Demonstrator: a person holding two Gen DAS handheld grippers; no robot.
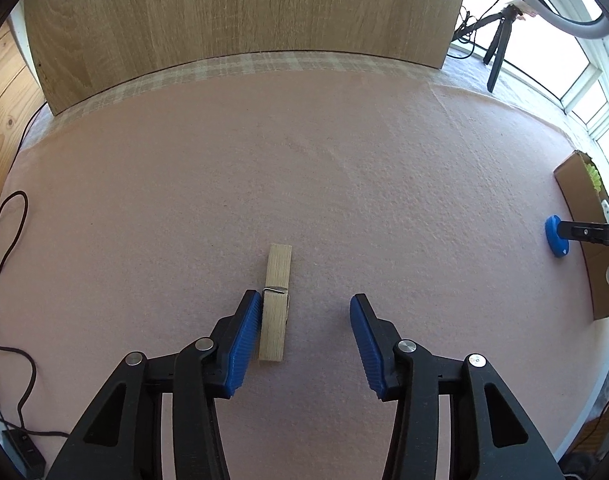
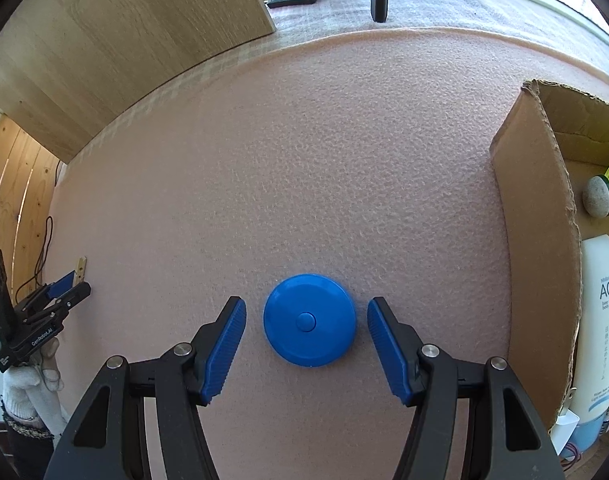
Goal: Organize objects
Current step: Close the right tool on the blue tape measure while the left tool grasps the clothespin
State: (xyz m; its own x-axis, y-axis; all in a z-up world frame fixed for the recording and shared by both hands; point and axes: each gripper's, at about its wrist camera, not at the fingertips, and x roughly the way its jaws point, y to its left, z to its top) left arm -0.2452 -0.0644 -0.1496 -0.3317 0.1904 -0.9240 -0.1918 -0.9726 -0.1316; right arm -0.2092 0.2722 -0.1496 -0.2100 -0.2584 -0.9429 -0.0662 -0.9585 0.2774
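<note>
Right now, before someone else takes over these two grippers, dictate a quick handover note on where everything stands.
Left gripper: jaws part open, straddling the wooden clothespin on the pink mat; one pad is against its side, the other clear. Not gripped.
Right gripper: jaws open either side of the blue round disc, small gaps both sides, disc lying flat on the mat.
Cardboard box at the mat's right edge already holds a shuttlecock and a sunscreen bottle.
Left to do: close on the clothespin and disc, probably move both into the box.
</note>
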